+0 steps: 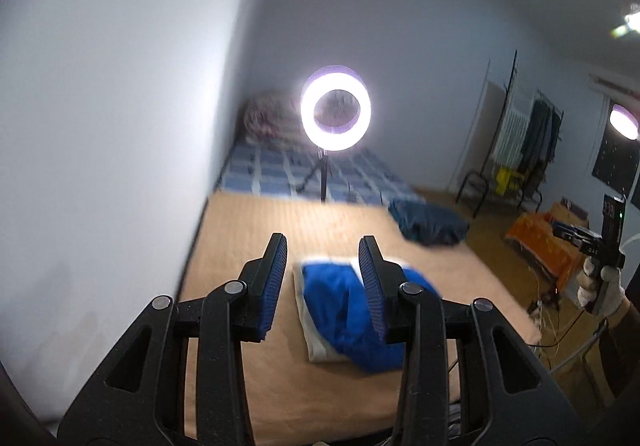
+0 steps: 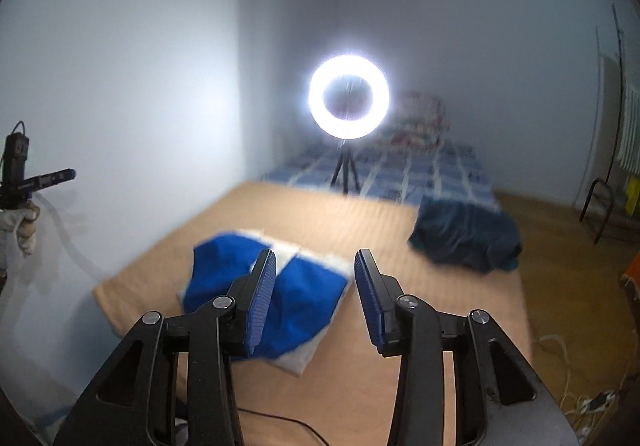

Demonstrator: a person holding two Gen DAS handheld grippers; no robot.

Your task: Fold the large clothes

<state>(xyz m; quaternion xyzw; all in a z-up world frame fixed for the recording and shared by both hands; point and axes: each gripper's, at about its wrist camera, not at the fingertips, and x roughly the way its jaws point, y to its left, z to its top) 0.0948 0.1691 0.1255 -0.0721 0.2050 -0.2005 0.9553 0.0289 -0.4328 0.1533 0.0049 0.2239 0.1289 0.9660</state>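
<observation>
A blue and white garment [image 1: 344,310] lies folded into a compact bundle on the tan blanket [image 1: 280,222]; the right wrist view shows the same garment [image 2: 296,298] below and ahead. My left gripper [image 1: 323,252] hangs well above it, open, with nothing between its fingers. My right gripper [image 2: 315,264] is likewise raised and open, its jaws empty. Each view catches the other gripper held in a gloved hand [image 1: 596,286] at the frame's edge. A dark blue garment [image 2: 466,238] sits in a heap at the blanket's far right corner.
A lit ring light [image 1: 335,108] on a tripod stands on the blue checked bedding [image 1: 352,174] beyond the blanket. A white wall runs along the left. A clothes rack [image 1: 532,142], an orange cloth [image 1: 540,242] and floor cables [image 2: 560,366] lie to the right.
</observation>
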